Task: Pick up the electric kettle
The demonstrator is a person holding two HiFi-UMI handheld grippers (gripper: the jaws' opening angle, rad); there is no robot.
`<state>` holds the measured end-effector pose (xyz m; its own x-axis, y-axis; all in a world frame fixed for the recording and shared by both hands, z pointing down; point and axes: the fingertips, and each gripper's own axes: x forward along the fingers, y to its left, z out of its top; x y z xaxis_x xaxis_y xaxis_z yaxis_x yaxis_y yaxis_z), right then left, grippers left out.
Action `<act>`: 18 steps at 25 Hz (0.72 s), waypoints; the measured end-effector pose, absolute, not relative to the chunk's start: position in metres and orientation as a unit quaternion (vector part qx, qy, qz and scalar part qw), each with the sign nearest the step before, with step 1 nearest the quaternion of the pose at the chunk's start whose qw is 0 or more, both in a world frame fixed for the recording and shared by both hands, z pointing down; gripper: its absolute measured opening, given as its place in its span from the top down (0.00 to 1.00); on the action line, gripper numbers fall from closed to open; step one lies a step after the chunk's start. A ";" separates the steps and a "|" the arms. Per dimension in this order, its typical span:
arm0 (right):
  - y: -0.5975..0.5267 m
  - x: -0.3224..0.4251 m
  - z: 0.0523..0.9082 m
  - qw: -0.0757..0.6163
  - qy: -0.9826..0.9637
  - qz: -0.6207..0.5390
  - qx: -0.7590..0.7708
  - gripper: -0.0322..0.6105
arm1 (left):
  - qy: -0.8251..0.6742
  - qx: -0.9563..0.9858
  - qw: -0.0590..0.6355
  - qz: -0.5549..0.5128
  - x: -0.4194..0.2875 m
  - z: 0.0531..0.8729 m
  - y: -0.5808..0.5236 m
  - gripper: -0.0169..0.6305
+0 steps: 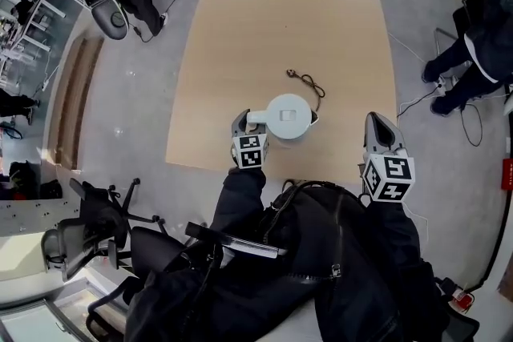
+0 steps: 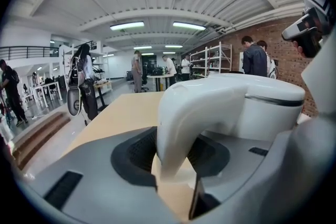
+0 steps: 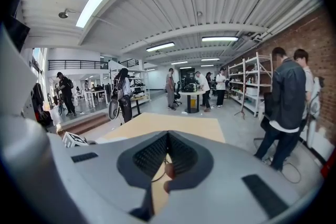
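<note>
In the head view, the white electric kettle [image 1: 288, 118] stood just below the middle of the frame on a tan board [image 1: 240, 36] laid on the grey floor, its dark cord [image 1: 309, 82] curled just above it. The left gripper [image 1: 247, 121] reached in from below and left, its jaws at the kettle's handle [image 1: 256, 117]. The right gripper [image 1: 378, 126] sat well apart at the lower right, over the board's edge.

In the left gripper view, the handle [image 2: 189, 107] filled the centre, and the left gripper [image 2: 176, 153] was clenched on it, a dark pad on either side. The kettle body [image 2: 257, 110] rose at right.

In the right gripper view, the right gripper [image 3: 168, 157] had its jaws pressed together with nothing between them, and the board [image 3: 173, 123] stretched beyond.
</note>
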<state>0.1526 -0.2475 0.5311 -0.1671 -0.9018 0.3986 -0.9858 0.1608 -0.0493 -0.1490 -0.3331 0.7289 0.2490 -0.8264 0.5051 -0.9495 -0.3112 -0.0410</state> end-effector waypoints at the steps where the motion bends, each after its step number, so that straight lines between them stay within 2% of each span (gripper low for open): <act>1: -0.247 0.154 0.531 0.140 -0.748 0.151 0.631 0.95 | -0.572 0.778 0.133 0.223 -0.149 0.728 -0.333 0.74; 18: -0.244 0.154 0.537 0.138 -0.750 0.154 0.628 0.95 | -0.576 0.785 0.115 0.200 -0.144 0.720 -0.337 0.76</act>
<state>0.1540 -0.2440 0.5371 -0.1727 -0.8995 0.4014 -0.9849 0.1633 -0.0577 -0.1440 -0.3370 0.7203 0.2578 -0.8571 0.4460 -0.9492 -0.3109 -0.0489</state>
